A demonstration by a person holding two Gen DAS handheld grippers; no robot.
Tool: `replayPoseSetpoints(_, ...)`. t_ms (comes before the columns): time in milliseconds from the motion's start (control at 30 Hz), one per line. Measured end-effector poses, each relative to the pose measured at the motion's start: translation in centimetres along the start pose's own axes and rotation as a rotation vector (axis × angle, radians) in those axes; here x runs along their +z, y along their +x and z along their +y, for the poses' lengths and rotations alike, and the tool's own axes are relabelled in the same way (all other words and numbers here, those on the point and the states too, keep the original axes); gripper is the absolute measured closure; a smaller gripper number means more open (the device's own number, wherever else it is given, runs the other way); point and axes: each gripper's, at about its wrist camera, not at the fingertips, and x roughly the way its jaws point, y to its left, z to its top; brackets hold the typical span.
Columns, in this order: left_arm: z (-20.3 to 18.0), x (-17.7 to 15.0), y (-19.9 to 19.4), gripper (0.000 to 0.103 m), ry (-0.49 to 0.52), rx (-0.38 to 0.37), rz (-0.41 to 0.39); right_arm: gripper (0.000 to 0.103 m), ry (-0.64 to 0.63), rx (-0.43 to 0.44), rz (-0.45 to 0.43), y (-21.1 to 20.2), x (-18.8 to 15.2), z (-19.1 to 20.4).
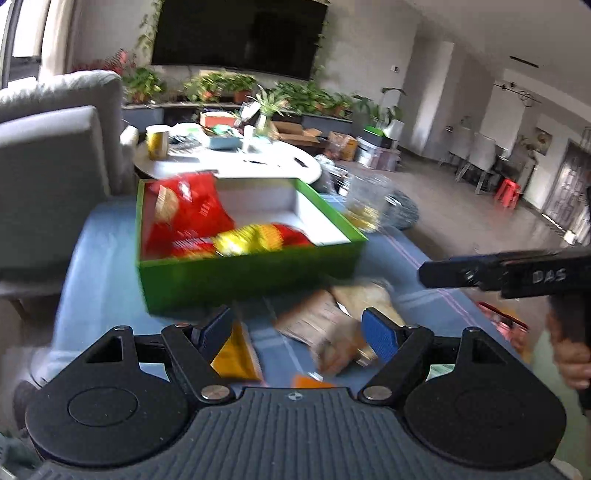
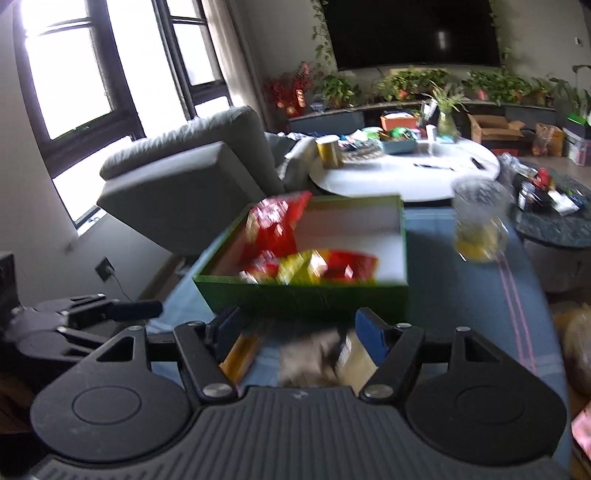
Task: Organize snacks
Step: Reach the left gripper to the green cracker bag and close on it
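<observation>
While both cameras blur with motion, the left gripper [image 1: 299,328] shows its blue-padded jaws standing apart with nothing between them, hanging above the blue tablecloth [image 1: 436,269]; below it lie loose snacks: an orange packet [image 1: 236,356] near the left pad and a brownish packet [image 1: 325,325] (too smeared to read) toward the right pad; the right gripper [image 2: 299,328] likewise has its jaws spread and empty over the same packets, and its black body also shows at the right edge of the left view, with a hand [image 1: 570,354] on its handle; just beyond stands a green box [image 1: 240,280] with a white interior, holding red snack bags [image 1: 184,214] and a red-and-yellow one [image 1: 255,238] at its left and near side; to the box's right stands a clear jar [image 2: 478,225] with yellow contents; farther off are a grey armchair [image 2: 192,166], a white round table [image 2: 406,173] crowded with things, potted plants and a dark wall screen [image 2: 410,33].
</observation>
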Motion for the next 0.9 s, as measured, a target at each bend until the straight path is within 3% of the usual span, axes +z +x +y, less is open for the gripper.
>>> replayPoseSetpoints(100,-1.6,-0.7,0.1,0.028,0.018,-0.021,0.018,0.041,0.058,-0.007,0.022,-0.6,-1.7,-1.6)
replayPoseSetpoints(267,-3.7,-1.7,0.7,0.028,-0.003,-0.093,0.045,0.041,0.09,-0.101,0.035,-1.5,-3.5,-3.9)
replayPoseSetpoints(533,-7.4,-2.2,2.9,0.028,0.061,-0.14,0.105,0.041,0.175,-0.201,0.103,-1.2,-6.1,-7.3)
replayPoseSetpoints(900,-10.1,-3.2,5.0,0.028,0.121,-0.177,0.195,0.041,0.315,-0.129,0.104,-1.9,-9.7,-9.1)
